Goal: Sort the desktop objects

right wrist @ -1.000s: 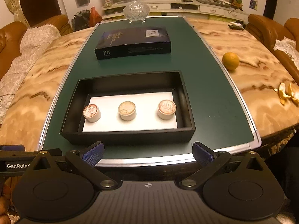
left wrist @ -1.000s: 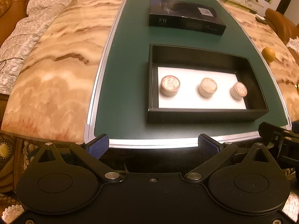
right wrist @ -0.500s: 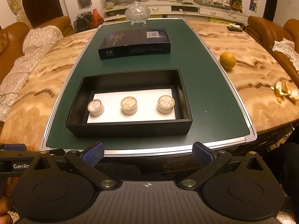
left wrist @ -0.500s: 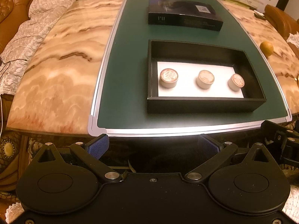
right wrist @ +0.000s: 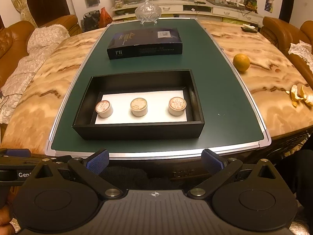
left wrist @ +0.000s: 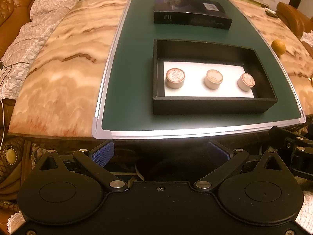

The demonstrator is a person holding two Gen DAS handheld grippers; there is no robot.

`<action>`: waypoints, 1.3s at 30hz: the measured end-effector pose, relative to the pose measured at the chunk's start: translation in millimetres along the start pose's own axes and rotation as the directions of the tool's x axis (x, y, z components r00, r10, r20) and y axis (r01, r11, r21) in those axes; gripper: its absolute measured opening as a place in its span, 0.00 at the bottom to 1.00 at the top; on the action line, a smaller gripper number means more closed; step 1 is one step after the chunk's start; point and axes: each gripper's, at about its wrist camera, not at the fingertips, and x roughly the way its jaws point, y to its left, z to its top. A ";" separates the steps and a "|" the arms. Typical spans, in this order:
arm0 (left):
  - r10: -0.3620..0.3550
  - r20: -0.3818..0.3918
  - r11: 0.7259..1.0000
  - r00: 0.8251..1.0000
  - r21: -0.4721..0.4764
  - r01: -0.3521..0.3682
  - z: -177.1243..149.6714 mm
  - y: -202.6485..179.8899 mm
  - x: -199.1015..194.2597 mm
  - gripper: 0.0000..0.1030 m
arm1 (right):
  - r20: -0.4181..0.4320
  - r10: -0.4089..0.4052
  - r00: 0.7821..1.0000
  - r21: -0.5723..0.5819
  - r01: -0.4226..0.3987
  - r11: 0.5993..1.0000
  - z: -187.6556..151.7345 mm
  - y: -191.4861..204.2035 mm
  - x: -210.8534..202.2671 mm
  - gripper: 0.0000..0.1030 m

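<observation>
An open black box (left wrist: 213,106) (right wrist: 137,132) rests on the green mat (left wrist: 133,62) (right wrist: 219,90). On its white liner stand three small round jars in a row: left jar (left wrist: 175,78) (right wrist: 104,108), middle jar (left wrist: 213,79) (right wrist: 138,106), right jar (left wrist: 245,81) (right wrist: 177,106). Behind the box lies its dark lid (left wrist: 190,12) (right wrist: 145,43). My left gripper (left wrist: 160,153) and my right gripper (right wrist: 155,160) hang open below the table's near edge, with nothing between their fingers.
A glass bowl (right wrist: 148,12) stands at the mat's far end. An orange (left wrist: 278,47) (right wrist: 241,62) and orange peel (right wrist: 301,97) lie on the marble table (left wrist: 58,62) to the right. Sofas flank the table. The other gripper (left wrist: 293,146) shows at the right edge.
Both grippers have pulled back and away from the table, so the box and jars look smaller and farther. Nothing on the table has moved.
</observation>
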 end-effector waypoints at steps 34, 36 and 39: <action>-0.012 -0.046 1.000 0.999 0.010 0.012 9.5 1.4 17.6 1.00 | -0.046 0.003 0.999 0.000 -0.003 1.000 8.4 6.0 16.7 1.00; -0.012 -0.049 1.000 0.999 0.010 0.013 10.4 1.9 18.7 1.00 | -0.048 0.001 0.999 0.000 -0.001 1.000 9.1 6.2 18.0 1.00; -0.012 -0.052 1.000 0.999 0.010 0.013 11.6 2.0 20.2 1.00 | -0.052 0.001 0.999 0.001 -0.001 1.000 10.2 6.6 20.4 1.00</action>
